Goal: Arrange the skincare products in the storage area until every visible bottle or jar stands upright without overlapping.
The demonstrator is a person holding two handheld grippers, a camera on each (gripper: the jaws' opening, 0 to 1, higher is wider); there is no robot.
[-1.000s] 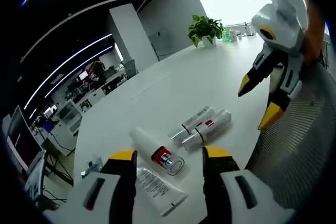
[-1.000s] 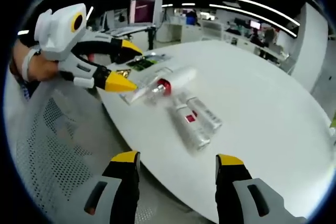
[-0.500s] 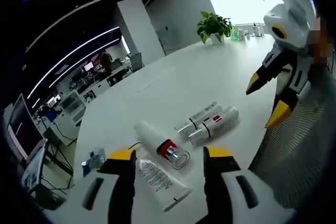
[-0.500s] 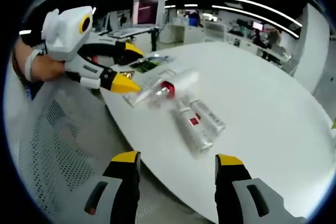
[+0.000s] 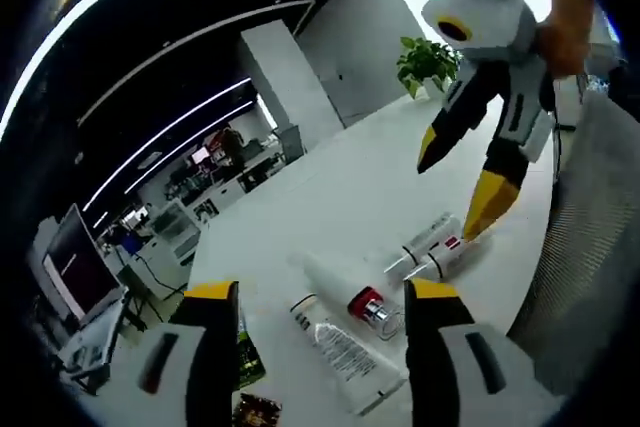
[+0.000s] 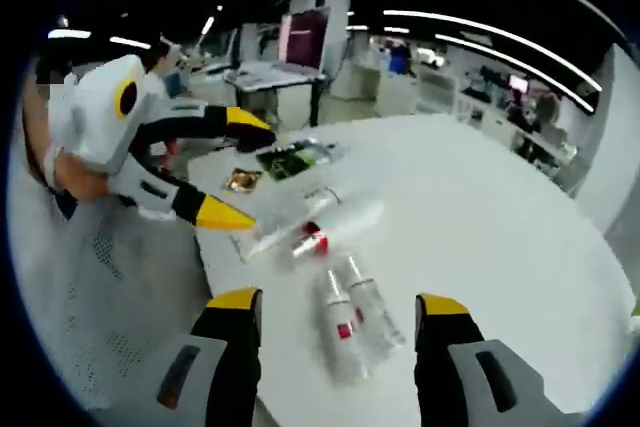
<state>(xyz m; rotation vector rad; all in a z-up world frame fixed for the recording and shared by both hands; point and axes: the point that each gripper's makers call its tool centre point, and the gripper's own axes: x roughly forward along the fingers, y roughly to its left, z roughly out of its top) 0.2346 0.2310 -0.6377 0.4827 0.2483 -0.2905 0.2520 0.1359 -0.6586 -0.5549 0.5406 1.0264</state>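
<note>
Four products lie flat near the tabletop (image 5: pixel 330 197) edge: two bottles (image 6: pixel 350 322) side by side, a red-capped bottle (image 5: pixel 345 287) and a tube (image 5: pixel 345 357). None stands upright, so all the arranging is left. Left gripper (image 5: pixel 315 292) and right gripper (image 6: pixel 330 302) both hover with jaws apart, holding nothing.

open-plan office, rows of desks with monitors (image 6: pixel 305 35), ceiling light strips (image 5: pixel 190 127), potted plant (image 5: pixel 428 59)
</note>
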